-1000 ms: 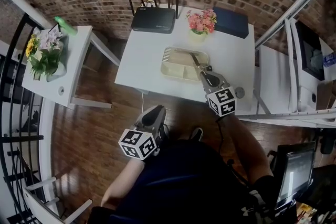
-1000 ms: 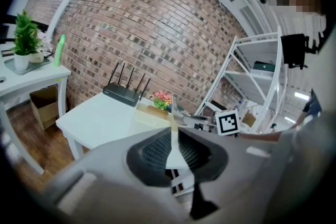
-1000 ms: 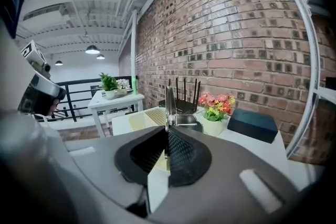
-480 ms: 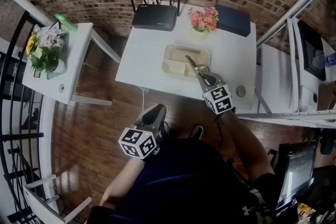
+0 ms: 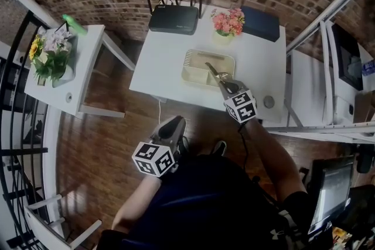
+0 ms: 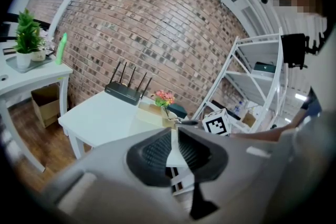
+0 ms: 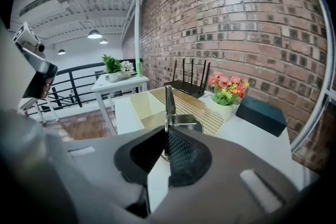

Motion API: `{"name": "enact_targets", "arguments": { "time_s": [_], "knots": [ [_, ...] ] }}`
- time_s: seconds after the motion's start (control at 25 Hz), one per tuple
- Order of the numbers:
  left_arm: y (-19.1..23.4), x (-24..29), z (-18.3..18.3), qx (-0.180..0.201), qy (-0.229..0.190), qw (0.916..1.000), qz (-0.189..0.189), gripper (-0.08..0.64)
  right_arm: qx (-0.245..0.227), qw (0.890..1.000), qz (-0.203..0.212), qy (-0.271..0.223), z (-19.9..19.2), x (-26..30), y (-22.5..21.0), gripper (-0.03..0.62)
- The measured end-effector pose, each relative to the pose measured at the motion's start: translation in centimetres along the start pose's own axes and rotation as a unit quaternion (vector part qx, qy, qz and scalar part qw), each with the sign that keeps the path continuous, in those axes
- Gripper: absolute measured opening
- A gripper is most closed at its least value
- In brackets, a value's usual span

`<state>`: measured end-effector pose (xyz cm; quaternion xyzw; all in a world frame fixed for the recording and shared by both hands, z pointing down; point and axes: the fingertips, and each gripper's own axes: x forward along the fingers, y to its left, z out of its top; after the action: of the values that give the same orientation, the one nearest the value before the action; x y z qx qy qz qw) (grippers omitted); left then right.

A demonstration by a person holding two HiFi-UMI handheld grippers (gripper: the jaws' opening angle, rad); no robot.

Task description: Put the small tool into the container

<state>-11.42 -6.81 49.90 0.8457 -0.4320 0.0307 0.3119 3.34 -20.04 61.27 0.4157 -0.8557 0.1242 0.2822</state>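
Observation:
A cream divided container [image 5: 186, 71] lies on the white table [image 5: 164, 61]. My right gripper [image 5: 226, 84] is shut on a small metal tool [image 5: 212, 71], which it holds by one end. The tool sticks out over the container's right part. In the right gripper view the tool [image 7: 169, 100] rises upright from between the pads [image 7: 181, 150], with the container [image 7: 143, 107] just beyond. My left gripper [image 5: 176, 123] hangs low in front of the person's lap, away from the table. Its jaws [image 6: 173, 147] stand a narrow gap apart with nothing in them.
A black router [image 5: 171, 19], a pot of pink flowers [image 5: 227, 24] and a dark blue box [image 5: 259, 24] stand along the table's far edge. A small round disc [image 5: 269, 102] lies near the right corner. A side table with plants [image 5: 55, 58] is at left, metal shelving [image 5: 328, 67] at right.
My right gripper has carried the tool a little left and farther over the container. The left gripper has stayed where it was.

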Motion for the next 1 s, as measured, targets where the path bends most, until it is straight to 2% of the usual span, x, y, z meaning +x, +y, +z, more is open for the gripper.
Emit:
{"name": "enact_targets", "arguments": {
  "time_s": [0.44,0.68,1.0],
  "knots": [
    [0.5,-0.35,-0.23,-0.012,0.001,0.9999,0.006,0.038,0.047,0.999,0.011,0.009,-0.04,0.28,-0.38,0.017],
    [0.46,-0.4,-0.38,-0.015,0.002,0.9999,0.006,0.037,0.083,0.996,0.017,0.008,-0.03,0.28,-0.69,0.04],
    [0.48,-0.27,-0.44,-0.018,0.004,0.9998,0.006,0.037,0.086,0.996,0.018,0.004,0.19,0.03,-0.56,0.073]
  ]
}}
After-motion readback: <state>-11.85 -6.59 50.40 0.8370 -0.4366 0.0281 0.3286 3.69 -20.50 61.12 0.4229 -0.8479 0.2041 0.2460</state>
